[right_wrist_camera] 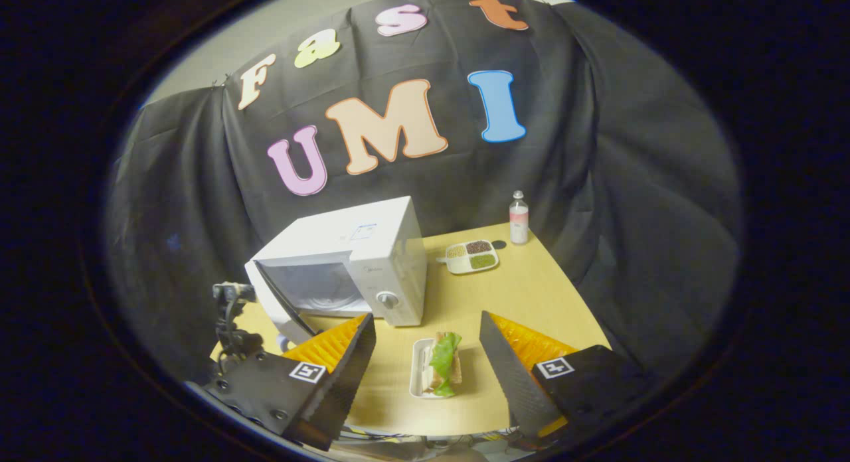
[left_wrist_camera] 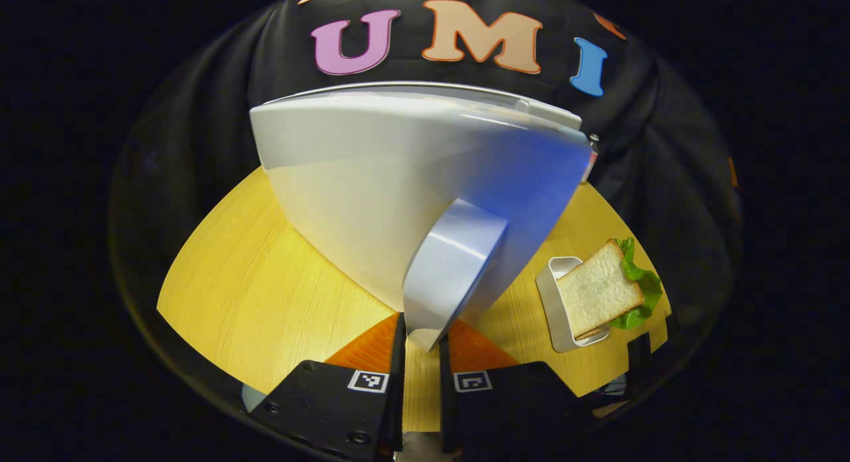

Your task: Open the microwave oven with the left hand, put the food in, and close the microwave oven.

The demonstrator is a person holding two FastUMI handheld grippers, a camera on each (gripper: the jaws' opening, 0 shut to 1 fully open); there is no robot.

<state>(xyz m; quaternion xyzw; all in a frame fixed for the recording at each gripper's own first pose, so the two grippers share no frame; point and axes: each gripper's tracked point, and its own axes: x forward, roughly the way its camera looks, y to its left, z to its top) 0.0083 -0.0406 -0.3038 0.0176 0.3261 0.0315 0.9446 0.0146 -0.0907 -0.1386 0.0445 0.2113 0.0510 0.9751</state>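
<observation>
Left gripper view, lower centre: your left gripper pinches the door handle to swing the microwave open, while your right gripper, fingers spread, waits above the sandwich.

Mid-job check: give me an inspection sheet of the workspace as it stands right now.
Surface: wooden table, bare patches around the items.
Job's things: microwave oven, door swung partly open; sandwich on a white tray in front, not yet inside.
Clutter: divided dish of grains; small bottle at the back.
Grippers: left gripper closed on the door handle; right gripper open above the sandwich.
Cables: some below the table's front edge.
Surroundings: black cloth wall.
</observation>
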